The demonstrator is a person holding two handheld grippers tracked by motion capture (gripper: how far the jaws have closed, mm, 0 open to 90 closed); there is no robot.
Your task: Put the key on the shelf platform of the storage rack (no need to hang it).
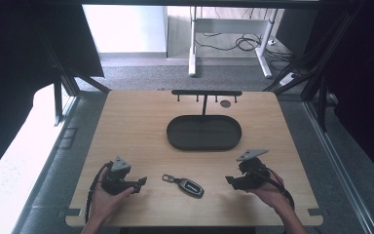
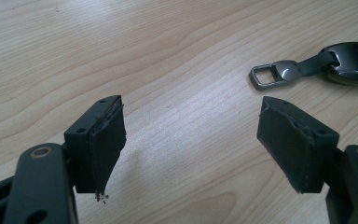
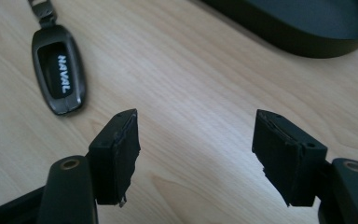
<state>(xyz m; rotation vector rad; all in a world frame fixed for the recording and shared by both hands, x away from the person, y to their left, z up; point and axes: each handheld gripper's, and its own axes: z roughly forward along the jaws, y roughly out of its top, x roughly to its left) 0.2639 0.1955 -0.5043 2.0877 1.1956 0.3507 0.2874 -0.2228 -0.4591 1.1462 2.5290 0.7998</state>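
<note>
Key fob (image 1: 187, 185) flat on table (image 1: 126, 122), its end cropped in left gripper view | left gripper (image 1: 141, 184) released, empty | right gripper (image 1: 229, 181) released, empty | tray (image 1: 203, 132) partly cropped

1. The table (image 2: 177, 60) is showing pale wood grain under both sets of jaws – smooth, faintly sheened.
2. The key fob (image 3: 59, 70), lying beyond the right gripper's left jaw, is looking like glossy dark plastic; its ring (image 2: 266, 77) is gleaming like brushed metal.
3. The tray (image 3: 307, 28), beyond the right jaw, is appearing matt black.
4. The pads (image 2: 105, 144) are looking rubbery – rough and frayed at the edges.
</note>
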